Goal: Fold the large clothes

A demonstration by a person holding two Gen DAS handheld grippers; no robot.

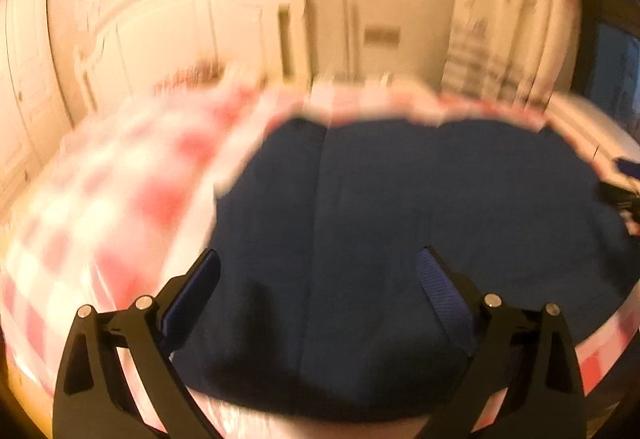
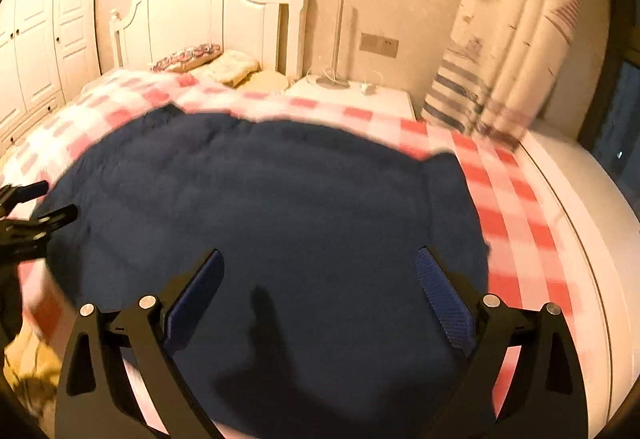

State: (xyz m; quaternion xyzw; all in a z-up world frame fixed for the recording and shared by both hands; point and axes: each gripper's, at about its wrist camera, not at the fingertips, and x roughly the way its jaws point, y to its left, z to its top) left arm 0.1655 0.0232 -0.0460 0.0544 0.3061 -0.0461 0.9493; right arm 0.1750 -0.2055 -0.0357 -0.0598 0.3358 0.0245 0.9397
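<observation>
A large dark navy garment [image 1: 380, 239] lies spread flat on a bed with a red and white checked cover [image 1: 120, 199]. It also fills the middle of the right wrist view [image 2: 280, 219]. My left gripper [image 1: 318, 271] is open and empty, hovering over the garment's near left part. My right gripper [image 2: 318, 271] is open and empty over the garment's near right part. The left gripper [image 2: 44, 203] shows at the left edge of the right wrist view, open. The left wrist view is motion-blurred.
A white headboard [image 2: 208, 7] and pillows [image 2: 208, 63] stand at the far end of the bed. A white nightstand [image 2: 360, 95] and a curtain [image 2: 500, 59] are at the far right. A wardrobe [image 2: 44, 31] stands at the left.
</observation>
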